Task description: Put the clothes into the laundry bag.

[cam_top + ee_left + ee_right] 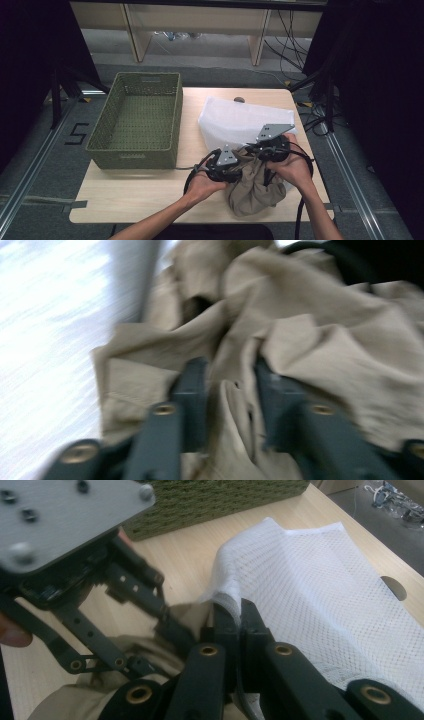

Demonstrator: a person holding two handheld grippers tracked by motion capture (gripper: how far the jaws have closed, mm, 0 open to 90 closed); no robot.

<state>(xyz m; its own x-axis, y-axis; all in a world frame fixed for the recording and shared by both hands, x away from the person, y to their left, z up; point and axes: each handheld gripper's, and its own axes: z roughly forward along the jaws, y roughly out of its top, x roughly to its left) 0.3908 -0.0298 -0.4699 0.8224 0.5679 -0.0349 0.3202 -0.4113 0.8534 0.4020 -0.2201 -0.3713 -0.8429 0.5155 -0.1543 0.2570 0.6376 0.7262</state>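
Note:
A crumpled beige garment [255, 192] lies at the table's front right, partly against a white mesh bag [235, 122] behind it. My left gripper [239, 167] reaches into the garment from the left. In the blurred left gripper view its jaws [227, 375] stand apart, with a loose fold of the beige cloth [325, 340] between them. My right gripper [255, 148] is over the garment's top. In the right gripper view it [235, 612] is shut on the hem of the mesh bag [320, 595], and the left gripper's grey plate [60, 520] is close at the upper left.
An empty green woven basket [132, 156] stands on the table's left half, also seen at the top of the right gripper view [215, 500]. The light wooden table [140, 195] has a small hole [239, 99] near its far edge. Cables trail from both grippers.

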